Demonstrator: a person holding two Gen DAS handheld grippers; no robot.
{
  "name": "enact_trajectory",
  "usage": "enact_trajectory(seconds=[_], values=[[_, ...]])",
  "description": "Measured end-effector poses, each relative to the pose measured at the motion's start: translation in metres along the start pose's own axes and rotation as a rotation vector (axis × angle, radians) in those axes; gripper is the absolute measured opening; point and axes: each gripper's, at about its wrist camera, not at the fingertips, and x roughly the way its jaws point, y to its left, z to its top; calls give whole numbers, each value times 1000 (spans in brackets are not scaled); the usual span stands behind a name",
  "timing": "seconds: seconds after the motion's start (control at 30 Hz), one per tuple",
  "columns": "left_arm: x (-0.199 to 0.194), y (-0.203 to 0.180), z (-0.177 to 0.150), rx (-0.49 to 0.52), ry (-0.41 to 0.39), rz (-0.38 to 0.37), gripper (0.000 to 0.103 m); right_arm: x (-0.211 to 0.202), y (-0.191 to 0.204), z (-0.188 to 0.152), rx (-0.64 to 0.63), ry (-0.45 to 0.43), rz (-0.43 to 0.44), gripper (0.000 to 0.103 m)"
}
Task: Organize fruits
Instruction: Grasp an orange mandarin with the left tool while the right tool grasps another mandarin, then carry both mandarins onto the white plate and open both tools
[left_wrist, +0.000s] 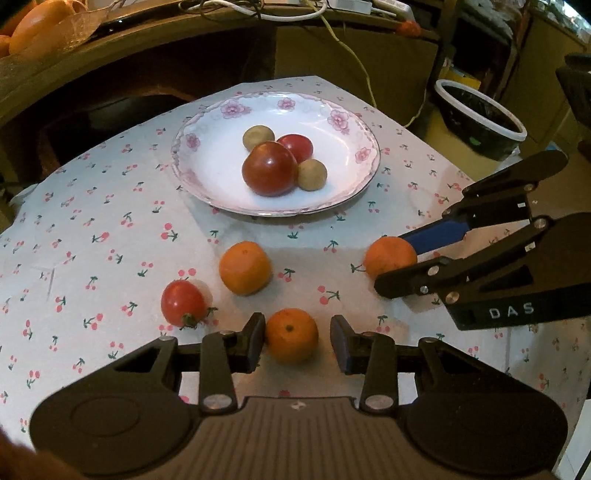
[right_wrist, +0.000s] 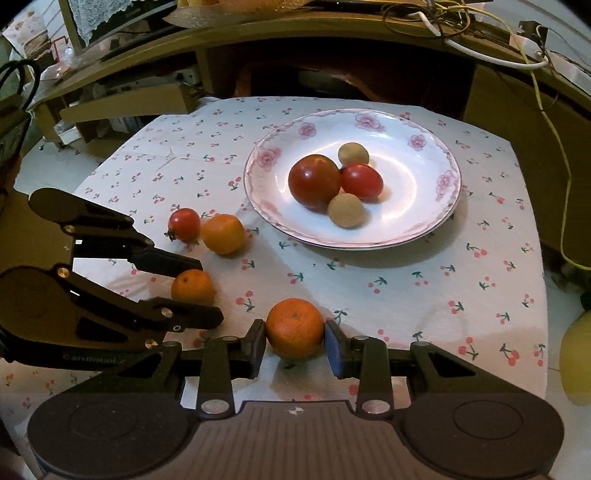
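A white floral plate (left_wrist: 207, 184) (right_wrist: 424, 221) holds a big dark tomato (left_wrist: 269, 169) (right_wrist: 314, 181), a smaller red tomato (left_wrist: 295, 147) (right_wrist: 361, 182) and two tan round fruits (left_wrist: 312, 175) (right_wrist: 346, 210). On the cherry-print cloth lie three oranges and a small red tomato (left_wrist: 183, 302) (right_wrist: 184, 224). My left gripper (left_wrist: 297, 341) (right_wrist: 201, 286) is open around one orange (left_wrist: 291, 335) (right_wrist: 192, 286), with a gap on the right side. My right gripper (right_wrist: 295, 341) (left_wrist: 395, 258) is shut on another orange (right_wrist: 294, 328) (left_wrist: 390, 257). The third orange (left_wrist: 245, 267) (right_wrist: 223, 234) lies free.
The cloth-covered table (left_wrist: 92, 221) (right_wrist: 424, 295) ends at a dark desk opening behind the plate. A black bin with a white rim (left_wrist: 480, 118) stands right of the table. Cables (right_wrist: 546, 110) hang from the desk at the back right.
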Motion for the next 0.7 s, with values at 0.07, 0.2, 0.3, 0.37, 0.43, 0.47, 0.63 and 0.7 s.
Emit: enact_trajectory(seconds=[0.07,0.2,0.3,0.37,0.43,0.47,0.63,0.7], values=[[-1,-1,0,16,-1,13,35,-1,0,-1,-3,0,-2,35],[-4,-8,-2,53,-5,4,35,3,3,0,-22,3,-9,35],[-2,-9,-4,70,2,15,35,3,5,0,-39,1,-16,35],[-2,-9,-3,71,2,9,35,5,5,-1,-41,6,-12,36],[-2,-7,-3,65,2,3,35,5,5,-1,-47,3,-12,36],[-2,-7,-3,60,1,1,36,5,4,-1,-45,2,-10,36],[-1,-9,-3,68,8,1,41,4,2,-2,-36,-2,-13,41],[-1,-9,-4,73,11,1,44,4,1,-2,-28,-2,-9,41]])
